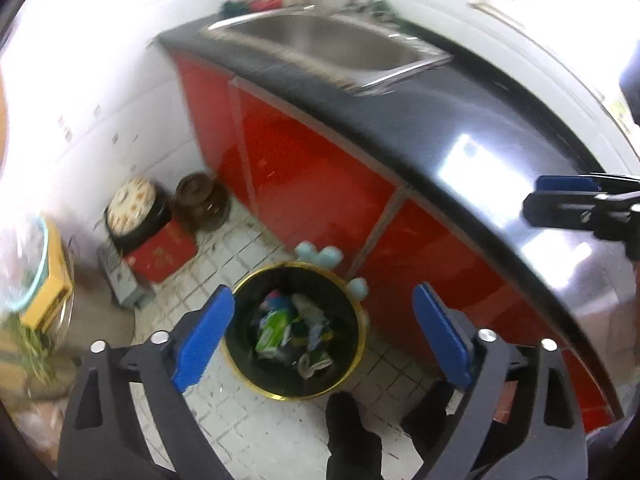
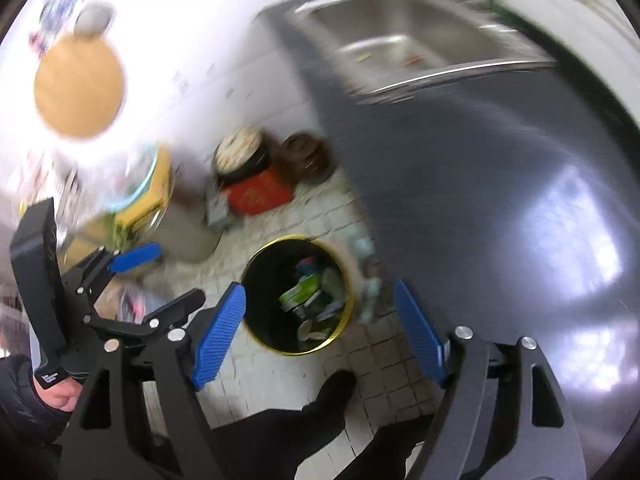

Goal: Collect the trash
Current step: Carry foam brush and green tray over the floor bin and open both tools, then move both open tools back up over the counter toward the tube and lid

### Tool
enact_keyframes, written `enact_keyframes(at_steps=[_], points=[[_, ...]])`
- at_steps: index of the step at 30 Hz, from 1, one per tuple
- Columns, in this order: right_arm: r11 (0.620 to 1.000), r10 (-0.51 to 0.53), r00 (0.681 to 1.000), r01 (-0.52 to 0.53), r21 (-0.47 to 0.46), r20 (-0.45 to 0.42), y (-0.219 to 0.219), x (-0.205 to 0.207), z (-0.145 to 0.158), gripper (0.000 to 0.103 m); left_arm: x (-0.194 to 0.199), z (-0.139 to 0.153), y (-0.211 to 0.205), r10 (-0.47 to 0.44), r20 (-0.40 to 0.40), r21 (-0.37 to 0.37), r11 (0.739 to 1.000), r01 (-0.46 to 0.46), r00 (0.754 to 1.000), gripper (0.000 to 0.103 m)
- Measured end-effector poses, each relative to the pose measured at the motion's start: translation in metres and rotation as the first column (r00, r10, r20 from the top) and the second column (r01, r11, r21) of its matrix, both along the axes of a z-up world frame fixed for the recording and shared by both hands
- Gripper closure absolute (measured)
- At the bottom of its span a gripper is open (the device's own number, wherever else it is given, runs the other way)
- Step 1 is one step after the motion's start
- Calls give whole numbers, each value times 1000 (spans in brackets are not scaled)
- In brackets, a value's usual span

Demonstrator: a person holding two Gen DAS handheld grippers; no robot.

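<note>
Two long fixtures frame the scene: the glossy black counter (image 1: 460, 120) over red cabinet doors (image 1: 320, 176), with a stainless steel sink (image 1: 332, 46) set into it, which walls off one side of the white tiled floor (image 1: 224, 400). Against the cabinets stands the round black trash bin with a gold rim (image 1: 294, 330), probably parked there to keep the walkway free, and the trash, crumpled green and white wrappers (image 1: 294, 330), already lies inside it. Both tools hang above its mouth: the left hand-held gripper (image 1: 324, 336) and the right hand-held gripper (image 2: 320, 328) each have their blue pads spread wide with nothing between them, which suggests a drop just finished. Dark shoes (image 1: 348, 420) stand just beside the bin. Farther off, a red box (image 1: 162, 252) and brown pot (image 1: 202, 200) crowd the corner, clear of the work.
</note>
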State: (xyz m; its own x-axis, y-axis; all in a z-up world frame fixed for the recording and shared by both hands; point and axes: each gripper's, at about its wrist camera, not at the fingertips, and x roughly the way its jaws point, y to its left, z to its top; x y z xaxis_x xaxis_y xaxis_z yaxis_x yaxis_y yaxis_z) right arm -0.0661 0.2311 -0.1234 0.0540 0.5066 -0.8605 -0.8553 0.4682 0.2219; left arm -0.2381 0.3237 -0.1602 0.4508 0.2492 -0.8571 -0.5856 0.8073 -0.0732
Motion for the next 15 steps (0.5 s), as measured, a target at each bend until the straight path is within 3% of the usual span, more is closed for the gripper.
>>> enact_keyframes(at_steps=[2,6,8,11,15], points=[[996,-83,996,82,27,22,-39,20,16,25,31,15,-22,-60,11,2,998,60,998,11],[960,-279,958,276,54,68,-136,65,39,24,95,35,-74,-195,8,21,981,195,981,11],[932,-362,928,358,56,85,-179,83,44,24,134,43,-109,-285,20,12,958,285,958,11],[866,-500,859,496,63,108,-256,112,51,24,185,51,-160,-383,27,-3,924,383,923,11],[804,-595,797,589,78,108,-333,138,50,24,242,59,-221,-470,54,-37,881,472,881,10]])
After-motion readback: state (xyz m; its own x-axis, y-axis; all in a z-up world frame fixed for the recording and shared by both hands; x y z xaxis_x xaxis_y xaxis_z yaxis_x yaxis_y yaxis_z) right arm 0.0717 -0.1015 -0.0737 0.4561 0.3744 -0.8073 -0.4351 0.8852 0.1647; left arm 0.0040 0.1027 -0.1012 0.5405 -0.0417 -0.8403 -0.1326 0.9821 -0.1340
